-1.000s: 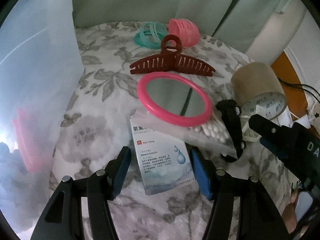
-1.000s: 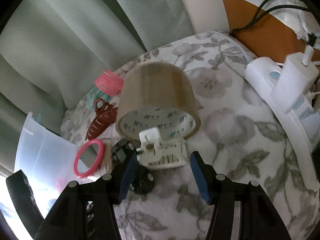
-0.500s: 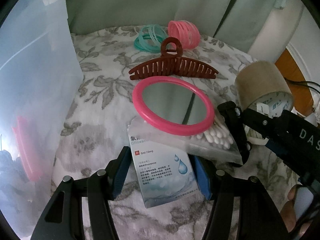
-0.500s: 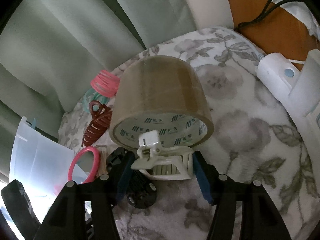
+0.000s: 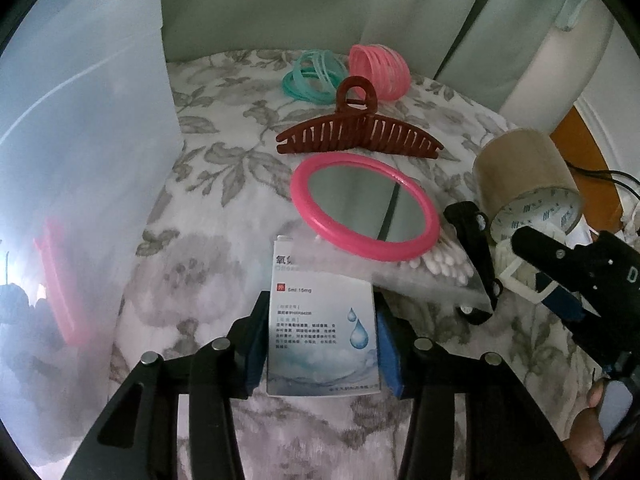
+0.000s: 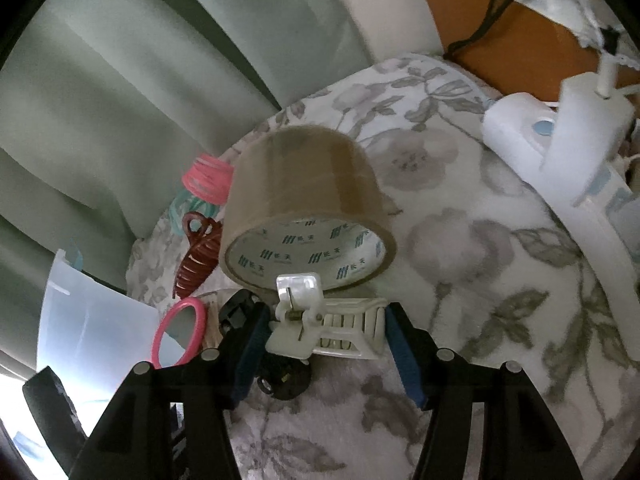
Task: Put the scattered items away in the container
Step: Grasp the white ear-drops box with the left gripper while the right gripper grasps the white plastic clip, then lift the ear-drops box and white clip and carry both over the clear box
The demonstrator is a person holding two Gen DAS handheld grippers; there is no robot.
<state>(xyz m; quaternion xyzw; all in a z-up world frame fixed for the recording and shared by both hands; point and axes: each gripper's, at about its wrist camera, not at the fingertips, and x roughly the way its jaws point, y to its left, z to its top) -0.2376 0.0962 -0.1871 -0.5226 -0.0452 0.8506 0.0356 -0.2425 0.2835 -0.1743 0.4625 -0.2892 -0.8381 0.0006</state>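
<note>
In the left wrist view, the left claw (image 5: pixel 322 344) is seen with its blue pads against both long sides of a small white box (image 5: pixel 320 320), so the box appears to be clamped, though it looks to be resting on the flowered cloth (image 5: pixel 224 184) and not yet raised. The far end of the box is tucked under a clear bag of cotton buds (image 5: pixel 436 268), which may drag when the box is lifted. Just beyond the box a pink mirror (image 5: pixel 364 212) lies flat on that bag. Beyond the mirror a brown hair clip (image 5: pixel 360 138) is seen, and farther still the teal bands (image 5: pixel 314 78) and pink bands (image 5: pixel 380 70). To the left of the box the pale plastic container (image 5: pixel 80 160) stands; a reddish shape and dark shapes are dimly made out through its wall, so something seems to be stowed already. What they are cannot be told.

In the right wrist view, the right claw (image 6: pixel 326 340) is set around a white hair clip (image 6: pixel 324 332) lying against the foot of a roll of brown tape (image 6: pixel 304 216). Its pads sit at the clip's two ends; whether they are pressing on it cannot be told. A black object (image 6: pixel 280 380) lies just beside the white clip, partly hidden.

Most of the task is judged to be left: box, cotton buds, mirror, both clips, bands, tape and the black object all lie outside the container.
</note>
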